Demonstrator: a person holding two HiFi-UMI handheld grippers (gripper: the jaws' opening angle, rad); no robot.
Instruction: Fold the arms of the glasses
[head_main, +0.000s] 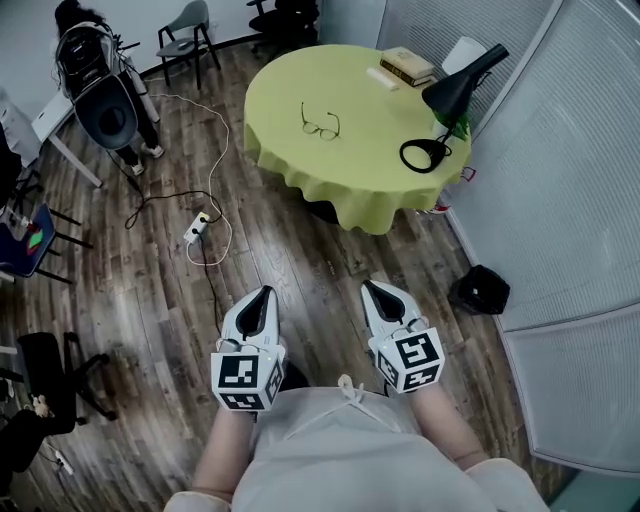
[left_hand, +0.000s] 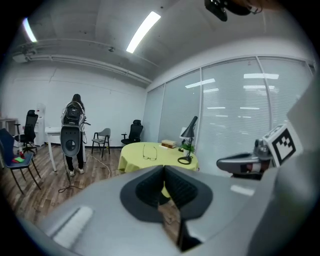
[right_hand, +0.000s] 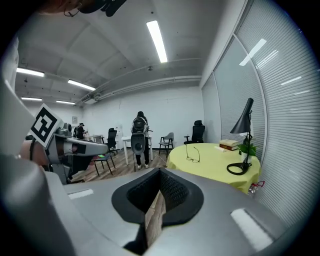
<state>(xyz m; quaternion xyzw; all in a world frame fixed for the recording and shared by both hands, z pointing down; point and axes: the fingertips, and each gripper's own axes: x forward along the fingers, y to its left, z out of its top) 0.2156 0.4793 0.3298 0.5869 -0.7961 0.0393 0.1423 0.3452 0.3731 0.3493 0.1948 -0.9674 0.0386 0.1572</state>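
A pair of thin dark-rimmed glasses (head_main: 320, 124) lies on the round table with the yellow-green cloth (head_main: 300, 170), its arms spread out. The glasses (left_hand: 149, 151) also show far ahead in the left gripper view, and the glasses (right_hand: 193, 154) in the right gripper view. My left gripper (head_main: 262, 295) and right gripper (head_main: 372, 288) hang side by side over the wooden floor, well short of the table. Both point towards it. The left gripper (left_hand: 164, 167) has its pads together with nothing between them. The right gripper (right_hand: 160, 171) is likewise shut and empty.
A black desk lamp (head_main: 455, 95) and stacked books (head_main: 407, 65) stand on the table's far right. A power strip with a cable (head_main: 196, 230) lies on the floor to the left. A black bag (head_main: 480, 290) sits by the glass partition (head_main: 570, 200). A person with a backpack (head_main: 100, 90) stands far left.
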